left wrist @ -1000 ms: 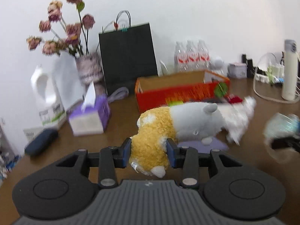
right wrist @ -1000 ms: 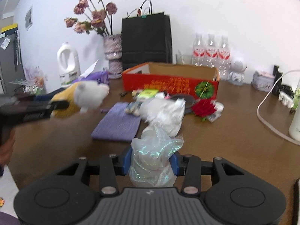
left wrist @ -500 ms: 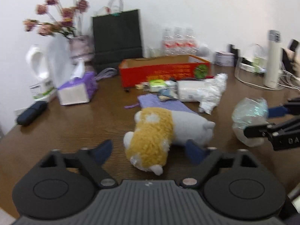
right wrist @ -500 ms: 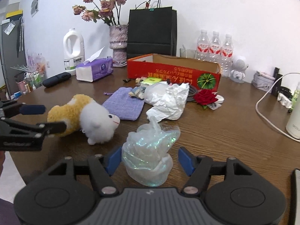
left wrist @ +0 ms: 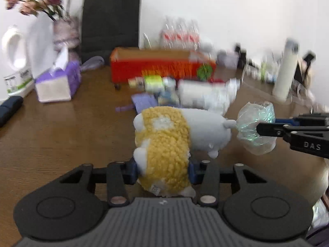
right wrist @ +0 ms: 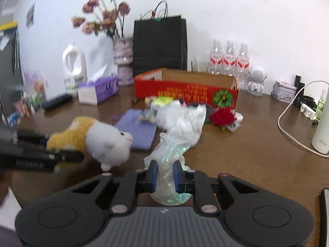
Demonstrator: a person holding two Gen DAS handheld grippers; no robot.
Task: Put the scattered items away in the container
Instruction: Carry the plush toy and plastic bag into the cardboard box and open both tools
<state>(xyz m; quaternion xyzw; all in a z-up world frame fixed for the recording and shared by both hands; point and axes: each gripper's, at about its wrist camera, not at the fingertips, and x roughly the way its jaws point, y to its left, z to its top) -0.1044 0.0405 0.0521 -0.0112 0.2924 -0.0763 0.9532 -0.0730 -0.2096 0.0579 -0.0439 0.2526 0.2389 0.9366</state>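
The plush toy [left wrist: 170, 140], yellow fleece at the rear and pale grey at the head, lies lengthwise with its yellow end between 2 blue pads. The crumpled iridescent plastic bag [right wrist: 167, 160] stands pinched upright just beside the toy's head. Behind them the open red cardboard box [right wrist: 186, 91] sits on the brown table, with a purple pouch [right wrist: 137, 130], white crumpled wrap [right wrist: 183, 121] and a red rose [right wrist: 223, 118] scattered before it
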